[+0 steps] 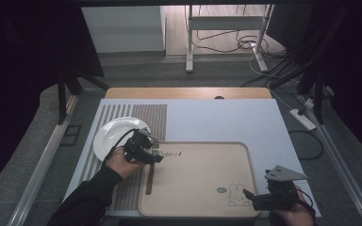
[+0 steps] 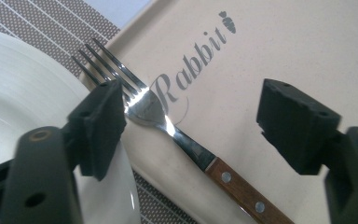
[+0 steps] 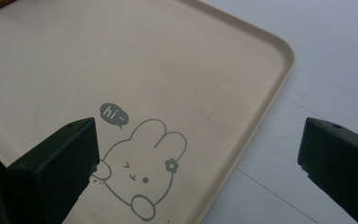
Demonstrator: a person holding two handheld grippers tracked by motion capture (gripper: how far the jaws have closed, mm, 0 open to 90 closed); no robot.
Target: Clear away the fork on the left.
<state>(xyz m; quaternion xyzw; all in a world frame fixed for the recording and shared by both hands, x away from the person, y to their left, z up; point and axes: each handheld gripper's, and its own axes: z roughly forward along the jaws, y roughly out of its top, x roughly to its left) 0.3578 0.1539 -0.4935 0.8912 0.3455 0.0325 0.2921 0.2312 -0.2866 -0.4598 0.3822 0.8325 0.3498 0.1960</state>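
Note:
A fork (image 2: 182,135) with a wooden handle (image 1: 149,181) lies across the left rim of a beige tray (image 1: 202,179). Its tines reach toward a white plate (image 1: 115,132) on a striped placemat (image 1: 148,117). My left gripper (image 1: 156,154) hovers over the fork's neck. In the left gripper view its jaws stand open (image 2: 198,116), one on each side of the fork, with neither pad touching it. My right gripper (image 1: 250,197) is at the tray's near right corner. It is open (image 3: 200,140) over the rabbit drawing (image 3: 144,172), with nothing between its jaws.
The tray (image 3: 121,60), printed "Rabbit" (image 2: 191,65), sits on a white board (image 1: 226,117) over a wooden table. The plate (image 2: 23,102) lies just left of the tray's edge. Beyond the table are a stand's legs, cables and a power strip (image 1: 302,118) on the floor.

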